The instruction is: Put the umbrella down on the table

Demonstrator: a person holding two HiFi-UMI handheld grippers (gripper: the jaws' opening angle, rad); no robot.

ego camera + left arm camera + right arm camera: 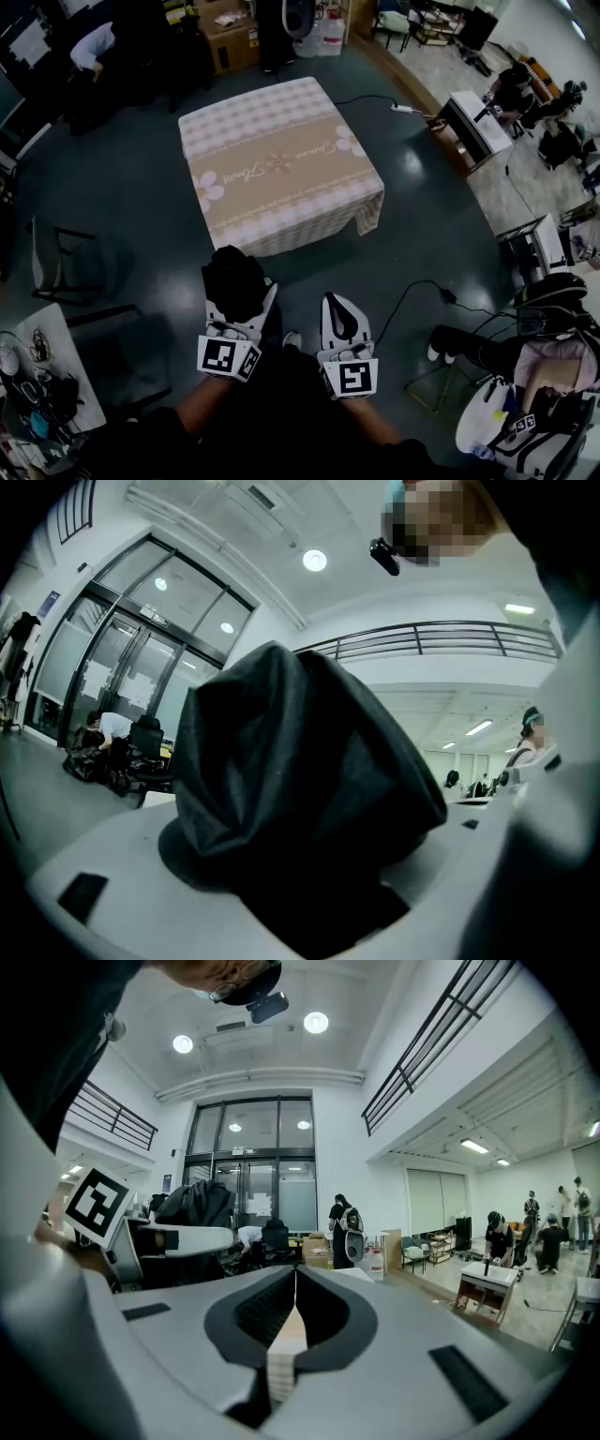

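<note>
The umbrella (234, 279) is a folded black bundle, and my left gripper (242, 302) is shut on it, holding it above the dark floor just short of the table's near edge. In the left gripper view the umbrella's black fabric (292, 799) bulges up between the white jaws and hides the fingertips. The table (281, 159) wears a beige and white flowered cloth with nothing on it. My right gripper (340, 307) hangs beside the left one, shut, with its black pads pressed together on nothing (295, 1286). The right gripper view also catches the umbrella (199, 1204) at its left.
A black chair (58, 264) stands on the left and a cluttered desk (37, 384) at the lower left. A cardboard box (231, 39) lies beyond the table. A white cabinet (476, 122) stands at the right. A seated person (539, 370) and a floor cable (412, 298) are at the lower right.
</note>
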